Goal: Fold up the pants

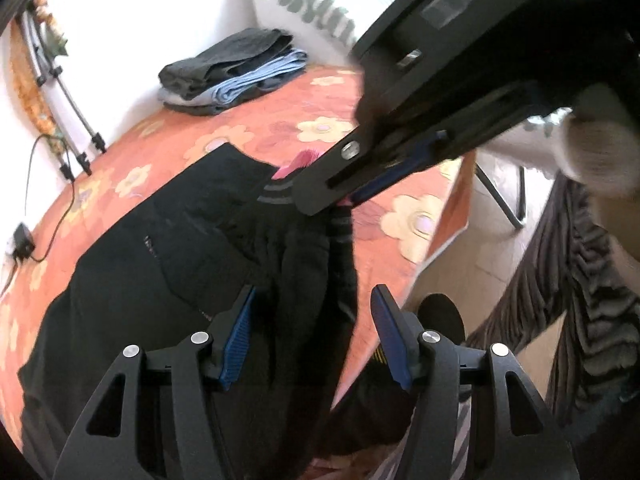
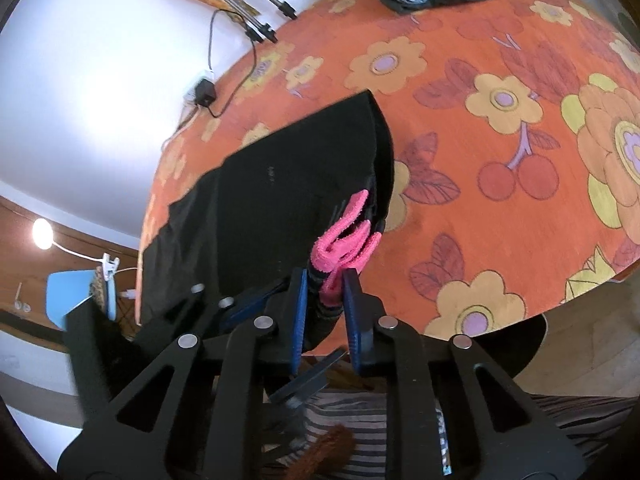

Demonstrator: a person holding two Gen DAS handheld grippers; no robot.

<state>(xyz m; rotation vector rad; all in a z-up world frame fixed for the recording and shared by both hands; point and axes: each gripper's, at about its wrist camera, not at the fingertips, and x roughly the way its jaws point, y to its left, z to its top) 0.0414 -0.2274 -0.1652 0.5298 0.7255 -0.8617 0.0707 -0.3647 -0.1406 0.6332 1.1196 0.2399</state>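
Pants (image 2: pixel 288 184) pinched by right tongs (image 2: pixel 325 300), pink lining (image 2: pixel 344 236) (right wrist view), left tongs (image 1: pixel 312 336) agape

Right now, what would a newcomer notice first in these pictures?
The orange flowered cloth fills the view, with black pants spread on it. The right tongs pinch the pants' pink-lined end, while the left tongs hang open. A folded pile sits at the far edge.

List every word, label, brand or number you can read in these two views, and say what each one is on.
No text is legible.
Black pants: a small pale mark on the fabric, possibly a logo, too small and blurred to read.
Floral bedcover: printed flowers and cherries only, no lettering.
Folded clothes stack: no visible label.
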